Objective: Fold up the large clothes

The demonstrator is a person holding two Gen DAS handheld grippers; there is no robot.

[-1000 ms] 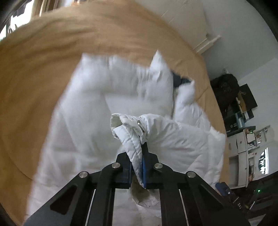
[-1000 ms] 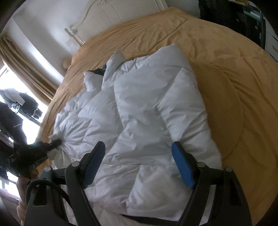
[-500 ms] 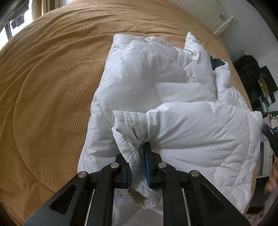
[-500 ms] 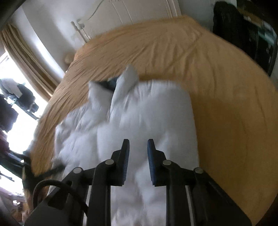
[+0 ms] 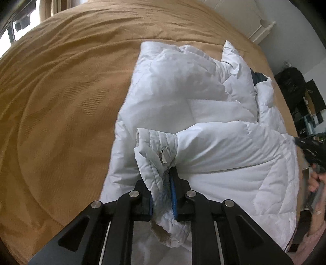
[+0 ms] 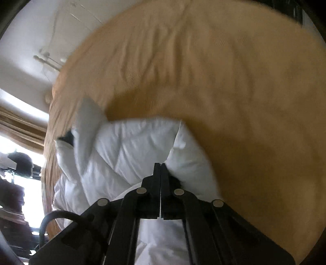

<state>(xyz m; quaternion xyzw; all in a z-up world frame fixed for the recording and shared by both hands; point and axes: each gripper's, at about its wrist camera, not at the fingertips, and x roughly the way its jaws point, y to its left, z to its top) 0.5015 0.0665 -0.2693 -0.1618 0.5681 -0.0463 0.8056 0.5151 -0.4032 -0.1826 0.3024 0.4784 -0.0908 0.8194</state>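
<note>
Left wrist view looks down on a white puffer jacket point(image 5: 183, 114) spread on a tan bedspread point(image 5: 61, 91). The left gripper point(image 5: 163, 195) has its blue pads pressed on the jacket's cuff point(image 5: 154, 150), so the jaws stand a little apart with the quilted cloth bunched between them. The cuff carries a round metal snap point(image 5: 165, 155), and its sleeve point(image 5: 224, 148) lies drawn across the jacket's body. Behind it the collar point(image 5: 232, 55) stands up beside a zip point(image 5: 257, 106) and a scrap of dark lining point(image 5: 257, 77). At the right edge, a hand point(image 5: 315, 181) grips the other tool's handle. A white headboard point(image 5: 244, 14) rises beyond the bed, and dark shelves point(image 5: 299, 95) with clutter stand to the right; what they hold is too small to tell.

Right wrist view is blurred. The right gripper point(image 6: 161, 169) has its jaws fully together after closing through the last moment. Its tips sit in a crease of the jacket point(image 6: 130, 146), at the fold by the edge nearest the bare bedspread point(image 6: 224, 81); whether any cloth is caught between them cannot be told. A curtain point(image 6: 18, 126) and bright window point(image 6: 30, 183) are at the left.

No containers with readable contents appear in either view.
</note>
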